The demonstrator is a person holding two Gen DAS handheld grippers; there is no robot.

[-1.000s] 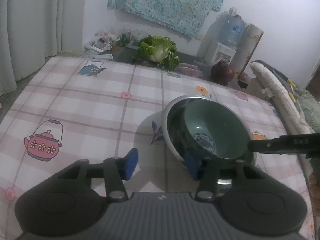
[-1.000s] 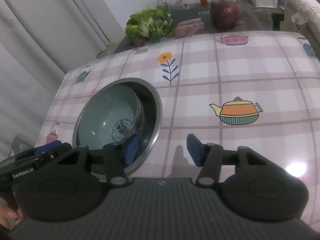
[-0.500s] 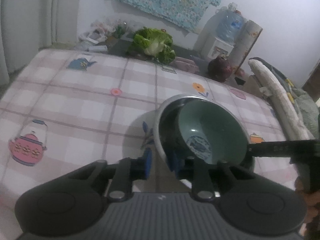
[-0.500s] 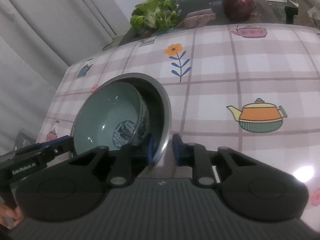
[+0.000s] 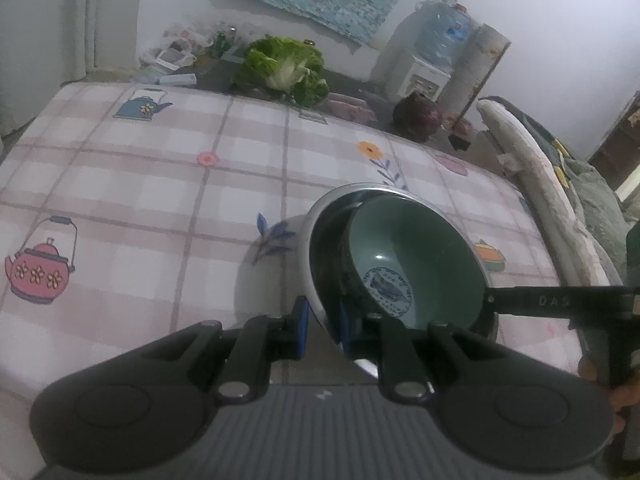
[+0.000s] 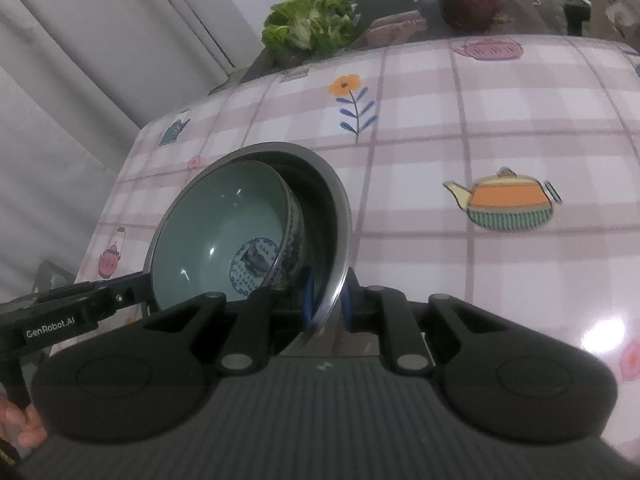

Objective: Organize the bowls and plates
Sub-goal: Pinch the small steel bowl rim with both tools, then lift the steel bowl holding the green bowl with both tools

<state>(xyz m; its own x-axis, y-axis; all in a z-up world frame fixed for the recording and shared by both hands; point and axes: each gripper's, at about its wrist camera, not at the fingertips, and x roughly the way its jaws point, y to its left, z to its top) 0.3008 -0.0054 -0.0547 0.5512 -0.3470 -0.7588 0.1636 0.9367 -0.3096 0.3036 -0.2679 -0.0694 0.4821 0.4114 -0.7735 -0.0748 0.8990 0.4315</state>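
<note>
A steel bowl point(image 5: 320, 240) holds a green ceramic bowl point(image 5: 416, 248) with a blue pattern at its bottom. My left gripper point(image 5: 323, 330) is shut on the steel bowl's near left rim, one blue pad outside and one inside. My right gripper point(image 6: 326, 300) is shut on the opposite rim of the steel bowl point(image 6: 332, 216), its pads pinching the metal edge. The green bowl point(image 6: 224, 224) leans inside toward the left in the right wrist view. Both bowls appear tilted and raised slightly above the checked tablecloth point(image 5: 160, 184).
A cabbage point(image 5: 286, 68), a dark red round vegetable point(image 5: 416, 114) and clutter lie on a dark surface beyond the table's far edge. A water dispenser point(image 5: 436, 52) stands at the back. Curtains point(image 6: 100, 60) hang left. Rolled bedding point(image 5: 536, 168) lies right.
Both grippers went from open beside the steel bowl's rim to shut on it. The bowls now look tilted and slightly lifted, with the camera views pitched a little.
</note>
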